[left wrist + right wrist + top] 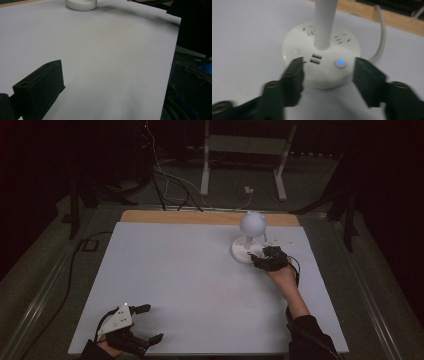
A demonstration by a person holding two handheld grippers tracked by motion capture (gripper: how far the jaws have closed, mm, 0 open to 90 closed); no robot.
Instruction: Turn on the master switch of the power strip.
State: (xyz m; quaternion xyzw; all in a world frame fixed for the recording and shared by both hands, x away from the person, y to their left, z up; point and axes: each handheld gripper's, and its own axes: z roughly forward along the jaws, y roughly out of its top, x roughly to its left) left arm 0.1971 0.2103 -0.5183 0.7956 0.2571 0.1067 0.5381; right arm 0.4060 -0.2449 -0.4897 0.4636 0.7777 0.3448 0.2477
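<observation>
A white desk lamp stands at the back right of the white sheet, with a round head (252, 222) on a stem (325, 22) and a round base (244, 251). The base (322, 75) carries sockets, two USB ports, a plain button (295, 51) and a blue-lit button (340, 62). My right gripper (259, 258) sits at the base's near edge. In its own view the right gripper (329, 63) is open, jaws apart on either side of the base's front, gripping nothing. My left gripper (154, 323) rests open at the front left corner, with one black finger (40, 87) over bare sheet. The left gripper view also catches the base (81, 3) far off.
The white sheet (190, 285) covers a table with a wooden strip (200, 216) along the back. The lamp's white cord (383, 32) runs off behind the base. On the dark floor beyond are a white frame's legs (205, 175) and loose cables (165, 180).
</observation>
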